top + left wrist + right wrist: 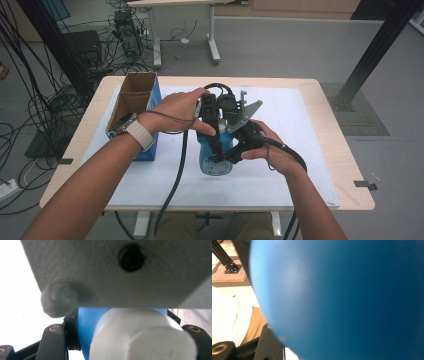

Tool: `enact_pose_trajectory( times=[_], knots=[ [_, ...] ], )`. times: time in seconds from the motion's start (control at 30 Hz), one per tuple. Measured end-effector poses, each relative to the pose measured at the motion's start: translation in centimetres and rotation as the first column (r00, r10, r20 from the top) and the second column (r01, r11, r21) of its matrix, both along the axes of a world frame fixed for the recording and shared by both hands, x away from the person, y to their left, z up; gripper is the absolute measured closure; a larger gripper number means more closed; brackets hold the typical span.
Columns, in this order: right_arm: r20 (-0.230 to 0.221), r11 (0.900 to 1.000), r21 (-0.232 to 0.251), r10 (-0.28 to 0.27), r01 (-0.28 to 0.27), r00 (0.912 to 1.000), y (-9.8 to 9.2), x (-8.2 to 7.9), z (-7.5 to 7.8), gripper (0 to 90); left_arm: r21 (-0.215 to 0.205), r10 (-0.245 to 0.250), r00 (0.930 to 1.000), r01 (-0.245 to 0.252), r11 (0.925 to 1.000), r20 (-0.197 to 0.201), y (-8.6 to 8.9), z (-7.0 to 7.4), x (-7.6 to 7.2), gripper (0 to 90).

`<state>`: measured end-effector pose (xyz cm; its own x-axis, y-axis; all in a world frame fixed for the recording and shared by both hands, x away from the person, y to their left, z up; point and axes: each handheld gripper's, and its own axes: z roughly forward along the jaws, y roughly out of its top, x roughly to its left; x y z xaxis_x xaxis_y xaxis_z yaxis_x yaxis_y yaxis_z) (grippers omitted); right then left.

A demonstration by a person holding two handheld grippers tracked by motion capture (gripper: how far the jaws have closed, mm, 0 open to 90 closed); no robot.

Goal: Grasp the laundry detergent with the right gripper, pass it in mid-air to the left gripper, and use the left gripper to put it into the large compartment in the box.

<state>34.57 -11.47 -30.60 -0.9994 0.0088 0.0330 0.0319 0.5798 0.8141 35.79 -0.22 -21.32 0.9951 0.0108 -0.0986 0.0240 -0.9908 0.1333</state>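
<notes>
The fingers of both grippers are closed on one blue bottle [214, 159], which stands upright near the middle of the bench [320, 95] on a white mat [300, 150] that covers most of the top. In the high view the left gripper [212, 132] comes in from the left, held by the person's left hand [177, 112], which has a pale watch strap [140, 132] on the wrist. Its fingers clamp the upper part of the bottle. The right gripper [227, 155] comes from the right in the right hand [267, 147], and its fingers press on the bottle's body lower down. A grey three-cornered plate sits on top of the grippers where they meet above the bottle, and black cables trail from both towards the near edge of the bench.

In the left gripper view a white cap [142, 340] sits on the blue bottle neck [86, 327] between two black fingers [53, 342], very close to the lens, with the grey plate just above it. In the right gripper view the bottle's blue side [342, 300] is blurred and right against the lens, with one black finger [268, 345] at the lower left.

An open cardboard box [132, 100] with blue sides stands at the left end of the bench, well apart from the bottle
</notes>
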Motion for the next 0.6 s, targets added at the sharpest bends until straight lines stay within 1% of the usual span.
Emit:
enact_pose_trajectory(
  times=[0.2,0.27,0.37,0.47,0.6],
  knots=[
    [0.006,1.000,0.000,0.002,-0.002,1.0000,0.01,0.05,0.03,43.9,-0.001,-0.004,1.0000,0.004,1.0000,0.001,0.03,0.01,0.04,37.7],
    [-0.004,1.000,0.002,0.001,-0.001,1.0000,0.04,-0.01,0.01,43.9,-0.001,-0.001,1.0000,0.001,1.0000,-0.001,0.04,-0.02,0.03,37.7],
    [-0.006,1.000,0.003,0.004,-0.004,1.0000,0.06,0.00,0.00,43.9,-0.001,-0.005,1.0000,0.005,1.0000,0.001,0.04,-0.01,0.08,37.7],
    [0.005,1.000,-0.005,0.004,-0.004,1.0000,0.03,0.11,0.11,43.9,-0.006,0.002,1.0000,-0.002,1.0000,-0.001,0.07,0.05,0.06,37.7],
    [0.001,1.000,-0.006,0.004,-0.004,1.0000,0.04,0.06,0.19,43.9,-0.008,0.004,1.0000,-0.004,1.0000,-0.002,0.12,0.09,0.04,37.7]
  ],
)
